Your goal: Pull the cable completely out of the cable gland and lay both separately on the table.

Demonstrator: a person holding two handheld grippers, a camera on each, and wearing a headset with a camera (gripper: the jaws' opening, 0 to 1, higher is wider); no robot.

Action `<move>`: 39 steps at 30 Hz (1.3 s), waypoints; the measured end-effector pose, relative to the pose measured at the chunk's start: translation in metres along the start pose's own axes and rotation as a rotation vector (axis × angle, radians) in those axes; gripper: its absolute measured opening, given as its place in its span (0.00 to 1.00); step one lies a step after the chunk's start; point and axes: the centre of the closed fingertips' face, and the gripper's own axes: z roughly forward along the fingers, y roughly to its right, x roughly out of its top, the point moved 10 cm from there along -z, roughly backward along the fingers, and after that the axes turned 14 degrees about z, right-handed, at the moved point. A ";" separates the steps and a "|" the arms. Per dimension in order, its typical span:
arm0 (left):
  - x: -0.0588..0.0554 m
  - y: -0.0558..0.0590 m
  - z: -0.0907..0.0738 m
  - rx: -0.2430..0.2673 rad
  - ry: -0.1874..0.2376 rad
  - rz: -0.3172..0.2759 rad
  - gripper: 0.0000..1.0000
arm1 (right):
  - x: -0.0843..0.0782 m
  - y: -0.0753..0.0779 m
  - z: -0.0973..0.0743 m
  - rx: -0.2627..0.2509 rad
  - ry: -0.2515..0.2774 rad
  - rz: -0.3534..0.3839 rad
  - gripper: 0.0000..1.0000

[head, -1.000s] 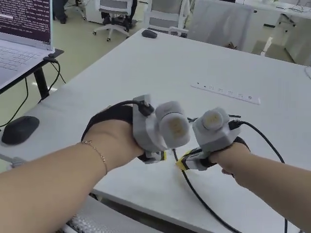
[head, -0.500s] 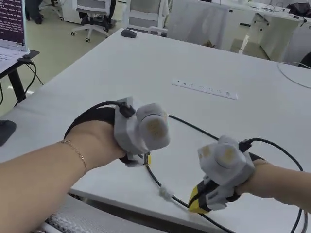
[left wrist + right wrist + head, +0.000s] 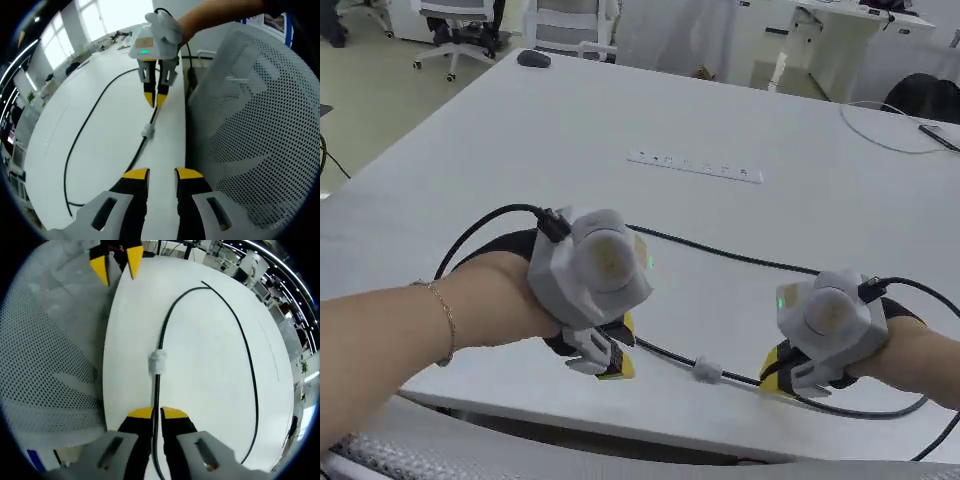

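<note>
Clearly little is finished: the small white plastic cable gland (image 3: pixel 158 361) sits threaded on the thin black cable (image 3: pixel 156 390), on the white table (image 3: pixel 620 110) between my grippers. My right gripper (image 3: pixel 152 413) pinches the cable; my left gripper (image 3: pixel 162 173), narrowly parted, holds nothing.

Two grippers, the left gripper (image 3: pixel 610 362) and the right gripper (image 3: pixel 775 378), are sharing one table (image 3: pixel 570 130) with one black cable (image 3: pixel 720 250), one white cable gland (image 3: pixel 707 371), one power strip (image 3: pixel 695 166) and one mouse (image 3: pixel 533 59), while one bracelet (image 3: pixel 442 312) is circling a wrist.
</note>
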 end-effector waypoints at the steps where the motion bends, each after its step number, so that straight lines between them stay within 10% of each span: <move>1: 0.001 -0.001 0.001 -0.001 0.003 0.004 0.19 | 0.002 -0.003 -0.001 0.000 0.030 0.034 0.06; 14: 0.017 -0.030 0.087 -0.096 -0.014 0.097 0.22 | 0.002 -0.011 0.018 0.048 0.121 0.162 0.17; 23: 0.015 -0.037 0.111 -0.102 -0.006 0.103 0.26 | 0.007 -0.012 0.029 0.089 0.156 0.148 0.10; 39: 0.008 -0.035 0.076 -0.069 -0.068 0.164 0.16 | 0.010 -0.011 0.000 0.152 0.206 0.056 0.04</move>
